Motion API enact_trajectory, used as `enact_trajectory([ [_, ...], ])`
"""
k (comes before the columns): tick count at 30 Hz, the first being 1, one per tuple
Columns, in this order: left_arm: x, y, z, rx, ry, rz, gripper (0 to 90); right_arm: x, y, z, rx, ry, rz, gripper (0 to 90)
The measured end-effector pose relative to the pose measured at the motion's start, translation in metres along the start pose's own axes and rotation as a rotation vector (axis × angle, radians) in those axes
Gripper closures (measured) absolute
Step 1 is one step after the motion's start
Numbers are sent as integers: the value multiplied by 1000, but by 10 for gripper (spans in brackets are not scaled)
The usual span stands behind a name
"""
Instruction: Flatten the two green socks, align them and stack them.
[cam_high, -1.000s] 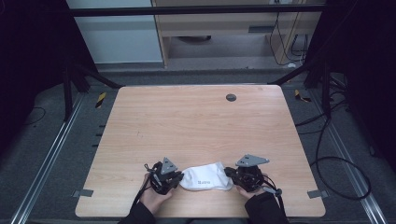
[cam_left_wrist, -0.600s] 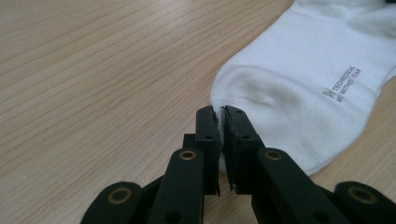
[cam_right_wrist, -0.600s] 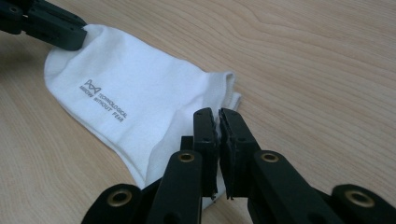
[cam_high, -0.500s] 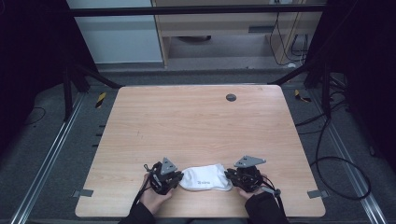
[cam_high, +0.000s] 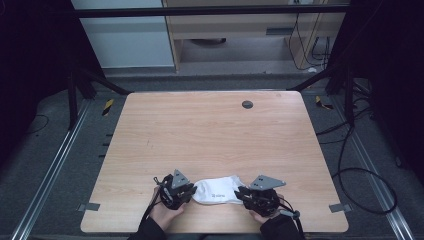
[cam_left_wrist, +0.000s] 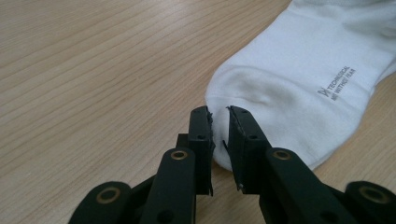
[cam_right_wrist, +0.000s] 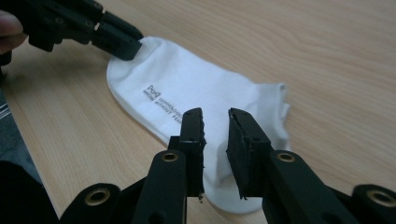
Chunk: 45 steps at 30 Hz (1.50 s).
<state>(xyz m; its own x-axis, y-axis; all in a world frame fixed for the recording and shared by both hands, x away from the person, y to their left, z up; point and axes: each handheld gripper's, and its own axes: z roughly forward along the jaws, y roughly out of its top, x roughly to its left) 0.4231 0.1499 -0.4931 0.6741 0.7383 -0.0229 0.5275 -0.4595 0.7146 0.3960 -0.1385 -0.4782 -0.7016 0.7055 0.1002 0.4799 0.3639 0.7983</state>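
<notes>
White sock (cam_high: 218, 190) lies flat on the worktop (cam_high: 210, 135), at 6 o'clock near the front edge, long axis running 9 to 3. Small grey print on its upper face. Left tongs (cam_high: 189, 189) sit at the sock's 9 o'clock end, the rounded toe (cam_left_wrist: 243, 88). Jaws have just been opening, now a narrow gap; the toe edge shows in the gap, pads not pressing on it. Right tongs (cam_high: 242, 192) sit at the 3 o'clock end, over the cuff (cam_right_wrist: 275, 112). Jaws have also just been opening, narrow gap, sock fabric below and between them, no grip. Dark grommet (cam_high: 247, 104) in the worktop at 12 o'clock, well apart from the sock.
</notes>
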Motion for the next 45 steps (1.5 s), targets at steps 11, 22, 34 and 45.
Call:
enact_trajectory([
  [11, 0, -1, 1, 5, 4, -1, 784, 11, -11, 24, 102, 17, -48, 754],
  [22, 0, -1, 1, 3, 4, -6, 782, 7, -7, 23, 82, 12, -28, 891],
  [34, 0, -1, 2, 3, 5, -11, 782, 13, -9, 25, 131, 91, -11, 822],
  [45, -1, -1, 2, 2, 7, -10, 781, -8, -5, 3, 0, 32, 45, 900],
])
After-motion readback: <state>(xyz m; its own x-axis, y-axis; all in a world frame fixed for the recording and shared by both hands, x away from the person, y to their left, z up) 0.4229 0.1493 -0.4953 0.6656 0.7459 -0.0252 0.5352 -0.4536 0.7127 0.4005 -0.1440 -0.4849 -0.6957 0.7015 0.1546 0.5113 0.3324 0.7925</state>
